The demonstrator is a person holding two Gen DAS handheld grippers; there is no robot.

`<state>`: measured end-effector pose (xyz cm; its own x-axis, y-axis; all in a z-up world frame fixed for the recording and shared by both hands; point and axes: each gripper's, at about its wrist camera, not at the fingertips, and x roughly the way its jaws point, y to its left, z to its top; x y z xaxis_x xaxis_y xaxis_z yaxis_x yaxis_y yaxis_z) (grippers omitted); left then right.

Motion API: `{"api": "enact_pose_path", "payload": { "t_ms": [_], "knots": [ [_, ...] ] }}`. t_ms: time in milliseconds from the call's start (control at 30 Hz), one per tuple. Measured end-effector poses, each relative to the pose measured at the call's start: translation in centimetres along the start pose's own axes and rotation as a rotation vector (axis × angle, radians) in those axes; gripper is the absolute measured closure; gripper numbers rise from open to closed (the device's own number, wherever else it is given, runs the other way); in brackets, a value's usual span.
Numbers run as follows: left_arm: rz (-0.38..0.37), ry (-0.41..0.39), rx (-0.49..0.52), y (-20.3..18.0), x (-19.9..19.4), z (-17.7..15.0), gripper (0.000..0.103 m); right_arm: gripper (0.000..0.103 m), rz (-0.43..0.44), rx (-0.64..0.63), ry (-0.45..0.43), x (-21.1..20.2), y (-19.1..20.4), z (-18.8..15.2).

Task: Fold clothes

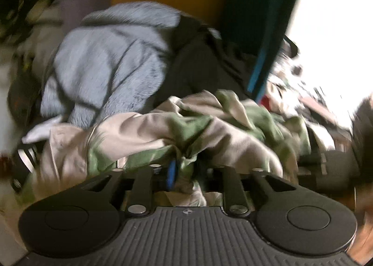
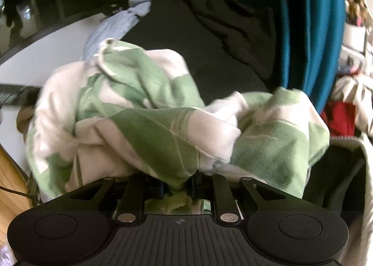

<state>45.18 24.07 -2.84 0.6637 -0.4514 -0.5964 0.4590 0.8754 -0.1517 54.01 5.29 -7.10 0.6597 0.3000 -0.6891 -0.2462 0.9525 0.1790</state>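
White tabletop (image 2: 58,49) w/ clothes pile (image 2: 163,114), teal curtain (image 2: 314,32).

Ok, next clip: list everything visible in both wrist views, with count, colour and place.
green and white garment: one, green patches on white, crumpled in front of both grippers
fluffy garment: one, pale blue-grey, behind the green one, to the left in the left wrist view
black garment: one, black, behind the green one
teal fabric: one, teal, hanging at upper right
red item: one, red, far right, too blurred to identify
white surface: one, white, left of the pile in the right wrist view
left gripper: one, black, jaws apart with green cloth between
right gripper: one, black, pinching green cloth
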Motion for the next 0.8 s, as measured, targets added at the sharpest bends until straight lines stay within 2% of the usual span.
{"api": "enact_pose_path", "payload": {
  "t_ms": [33,67,167,200,233,300,367,467,633,667,700,733,800],
  "knots": [
    [0.004,-0.006,0.032,0.3,-0.9,-0.7,0.030,0.087,0.009,0.031,0.005,0.0,-0.5,-0.1],
    [0.024,-0.016,0.051,0.7,-1.7,-1.6,0.025,0.087,0.016,0.057,0.008,0.0,-0.9,-0.1],
    [0.089,-0.029,0.054,2.7,-3.9,-3.7,0.023,0.087,0.015,0.054,0.012,-0.2,-1.0,-0.3],
    [0.107,-0.030,0.034,3.7,-4.5,-4.2,0.020,0.087,0.011,0.049,0.013,-0.2,-0.9,-0.3],
    [0.129,-0.033,0.009,4.9,-4.9,-4.7,0.014,0.087,0.009,0.047,0.013,-0.2,-0.9,-0.3],
    [0.206,-0.031,-0.022,7.0,-5.3,-5.4,0.009,0.086,0.012,0.059,0.016,-0.1,-1.0,-0.2],
    [0.264,-0.005,-0.028,8.6,-4.9,-6.1,0.008,0.086,0.013,0.063,0.018,-0.1,-1.1,-0.2],
    [0.285,0.053,-0.007,9.9,-3.1,-6.7,0.008,0.086,0.010,0.059,0.020,-0.3,-1.0,-0.2],
    [0.267,0.088,0.120,8.3,0.8,-5.8,0.008,0.086,0.005,0.064,0.026,-1.0,-1.1,-0.3],
    [0.255,0.090,0.151,7.7,1.3,-5.6,0.016,0.086,0.004,0.068,0.027,-1.1,-1.2,-0.2],
    [0.220,0.095,0.177,7.1,1.6,-5.3,0.057,0.086,0.003,0.071,0.027,-1.2,-1.3,0.0],
    [0.187,0.115,0.187,6.6,1.8,-5.0,0.082,0.086,0.004,0.075,0.025,-1.5,-1.2,0.0],
    [0.183,0.104,0.199,5.7,1.1,-4.4,0.085,0.089,0.012,0.065,0.012,-2.4,-0.9,0.0]
  ]
}}
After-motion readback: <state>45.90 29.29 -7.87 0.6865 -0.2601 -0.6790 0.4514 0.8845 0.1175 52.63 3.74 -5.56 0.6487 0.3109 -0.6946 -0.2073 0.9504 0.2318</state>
